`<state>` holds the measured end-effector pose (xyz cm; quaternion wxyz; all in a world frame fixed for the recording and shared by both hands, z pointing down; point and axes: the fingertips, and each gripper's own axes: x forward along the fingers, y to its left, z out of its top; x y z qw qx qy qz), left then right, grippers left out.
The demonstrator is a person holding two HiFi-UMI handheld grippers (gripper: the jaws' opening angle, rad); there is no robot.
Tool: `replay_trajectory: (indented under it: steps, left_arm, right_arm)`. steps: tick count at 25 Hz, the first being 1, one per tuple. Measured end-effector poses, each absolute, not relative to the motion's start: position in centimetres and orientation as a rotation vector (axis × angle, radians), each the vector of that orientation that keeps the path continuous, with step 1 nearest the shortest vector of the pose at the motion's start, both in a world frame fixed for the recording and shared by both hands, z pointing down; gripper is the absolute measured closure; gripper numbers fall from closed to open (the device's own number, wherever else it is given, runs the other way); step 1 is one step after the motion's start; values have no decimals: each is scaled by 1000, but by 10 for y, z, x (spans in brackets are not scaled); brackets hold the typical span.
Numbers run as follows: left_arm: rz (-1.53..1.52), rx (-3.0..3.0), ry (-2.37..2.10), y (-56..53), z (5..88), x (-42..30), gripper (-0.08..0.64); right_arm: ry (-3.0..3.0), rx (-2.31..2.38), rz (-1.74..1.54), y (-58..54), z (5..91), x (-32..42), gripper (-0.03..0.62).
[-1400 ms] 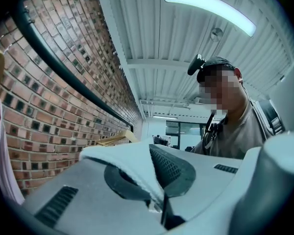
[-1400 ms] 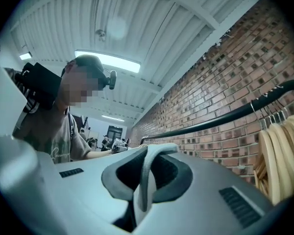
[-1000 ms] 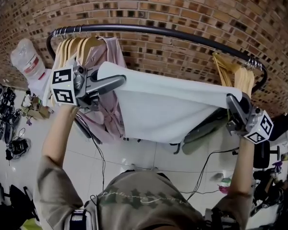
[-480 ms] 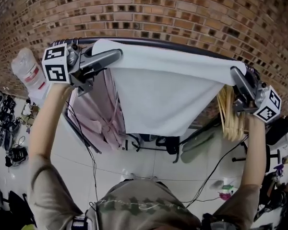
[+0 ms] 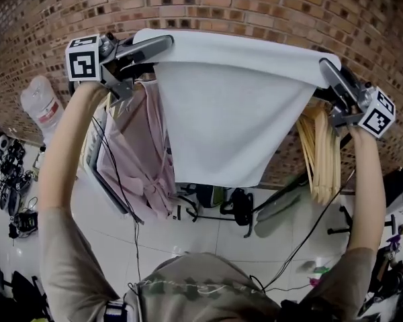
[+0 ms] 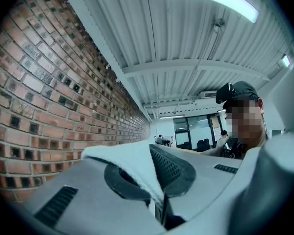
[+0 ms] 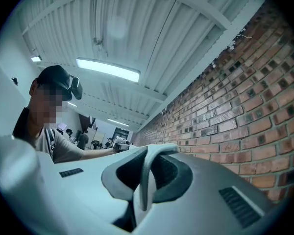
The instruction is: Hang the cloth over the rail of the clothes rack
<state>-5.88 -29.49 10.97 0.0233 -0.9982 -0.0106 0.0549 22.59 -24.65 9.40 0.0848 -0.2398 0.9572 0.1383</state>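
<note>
With left tongs (image 5: 165,43) and right tongs (image 5: 324,65) each clamped on a cloth (image 5: 235,106) corner, either thin bite could slip (rail hidden beyond them).

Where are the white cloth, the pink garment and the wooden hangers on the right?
white cloth (image 5: 228,106): head view, middle of its hanging part.
pink garment (image 5: 142,159): head view, its front panel.
wooden hangers (image 5: 322,159): head view, arms of the right bunch.

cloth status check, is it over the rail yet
Grippers: left gripper and right gripper shut on the cloth, top corners. Stretched flat between them, hanging free, not yet draped. The rail hidden behind it; wooden hangers and pink garment close below.
</note>
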Motion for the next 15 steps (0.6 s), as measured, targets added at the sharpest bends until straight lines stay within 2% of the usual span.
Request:
replay_trajectory:
  steps: [15]
  left_arm:
    - [232, -3083, 191, -352, 58, -58, 541]
  right_arm:
    - [2846, -757, 473, -291, 49, 224, 572]
